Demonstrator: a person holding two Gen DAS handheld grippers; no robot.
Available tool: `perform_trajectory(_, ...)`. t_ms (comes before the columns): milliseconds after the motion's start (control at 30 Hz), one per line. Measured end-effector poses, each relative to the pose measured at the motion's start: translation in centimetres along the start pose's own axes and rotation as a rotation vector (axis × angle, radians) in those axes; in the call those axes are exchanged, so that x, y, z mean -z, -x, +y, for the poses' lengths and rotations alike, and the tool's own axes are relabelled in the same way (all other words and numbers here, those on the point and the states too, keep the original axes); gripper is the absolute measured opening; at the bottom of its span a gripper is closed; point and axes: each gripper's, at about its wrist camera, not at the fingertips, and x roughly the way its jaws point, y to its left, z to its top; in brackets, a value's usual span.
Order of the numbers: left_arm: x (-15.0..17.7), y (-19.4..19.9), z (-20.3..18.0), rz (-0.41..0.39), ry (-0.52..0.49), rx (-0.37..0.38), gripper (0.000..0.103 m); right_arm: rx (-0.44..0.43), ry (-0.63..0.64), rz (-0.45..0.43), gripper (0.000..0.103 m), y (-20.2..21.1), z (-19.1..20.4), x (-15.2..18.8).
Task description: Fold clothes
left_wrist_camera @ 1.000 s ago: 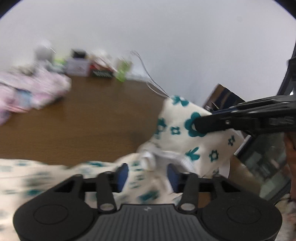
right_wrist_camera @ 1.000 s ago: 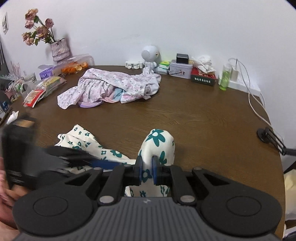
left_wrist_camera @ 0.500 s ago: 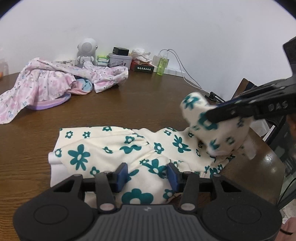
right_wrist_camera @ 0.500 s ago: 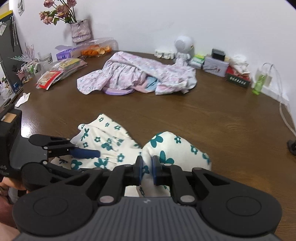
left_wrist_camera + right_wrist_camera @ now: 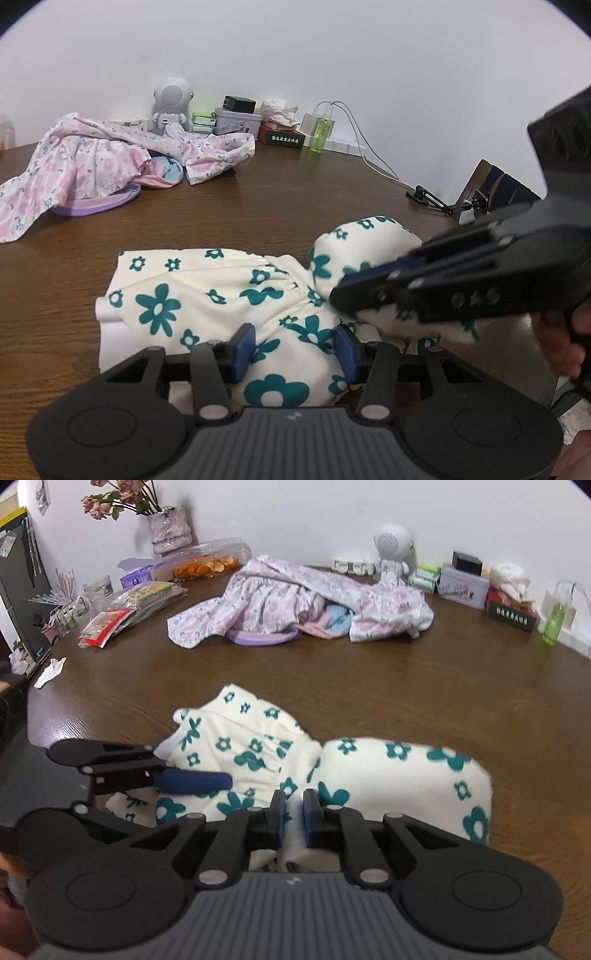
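Note:
A cream garment with teal flowers (image 5: 207,295) lies on the brown table near its front edge; it also shows in the right wrist view (image 5: 388,771). My right gripper (image 5: 294,814) is shut on a fold of this garment and holds that part low over the rest; it shows from the side in the left wrist view (image 5: 343,291). My left gripper (image 5: 295,345) is open, its blue pads either side of the cloth's near edge. It shows at the left of the right wrist view (image 5: 199,780).
A pile of pink floral clothes (image 5: 110,162) lies at the back of the table (image 5: 443,686). A white robot figure (image 5: 171,99), tins, a green bottle (image 5: 320,134) and cables line the wall. Snack packets (image 5: 129,605) and a flower vase (image 5: 170,531) stand at the far left.
My right gripper has carried the gripped fold down and over the spread garment. My left gripper has swung to face the flattened cloth and stays open.

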Motion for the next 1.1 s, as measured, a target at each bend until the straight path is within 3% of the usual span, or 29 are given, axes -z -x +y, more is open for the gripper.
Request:
perform_trajectory(100, -0.1, 0.2, 0.1, -0.005, 0.007, 0.001, 0.046, -0.044, -0.043, -0.038, 0.017, 0.9, -0.8, 0.3)
perform_trajectory(167, -0.2, 0.5, 0.1, -0.01, 0.013, 0.0, 0.048, -0.113, -0.102, -0.101, 0.039, 2.6, -2.0, 0.5)
perform_trajectory(300, -1.4, 2.3, -0.3, -0.083, 0.021, -0.015, 0.05, -0.167, -0.179, -0.274, 0.041, 7.7, -5.1, 2.0)
perform_trajectory(400, -3.0, 3.4, -1.5, -0.153, 0.001, 0.006, 0.049, -0.059, -0.156, -0.329, 0.041, 9.8, -6.6, 3.7)
perform_trajectory(500, -4.9, 2.4, -3.8, -0.171, -0.067, 0.013, 0.044, 0.061, -0.062, -0.307, 0.041, 9.2, -6.3, 4.9)
perform_trajectory(567, -5.8, 0.5, -5.3, -0.148, -0.103, 0.005, 0.028, 0.097, -0.003, -0.287, 0.039, 8.2, -5.8, 5.5)
perform_trajectory(600, -6.1, -0.4, -6.1, -0.134, -0.117, 0.001, 0.028, 0.11, 0.026, -0.276, 0.039, 7.7, -5.5, 5.8)
perform_trajectory(667, -6.4, -2.2, -7.0, -0.103, -0.134, -0.021, 0.021, 0.109, 0.057, -0.262, 0.039, 6.8, -5.1, 6.2)
perform_trajectory(833, -5.6, -5.0, -6.9, -0.039, -0.127, -0.083, 0.017, 0.082, 0.089, -0.242, 0.04, 5.3, -4.3, 7.0)
perform_trajectory(1100, -4.5, -5.3, -6.5, -0.042, -0.157, -0.112, 0.016, 0.036, 0.083, -0.248, 0.04, 4.5, -4.9, 7.6)
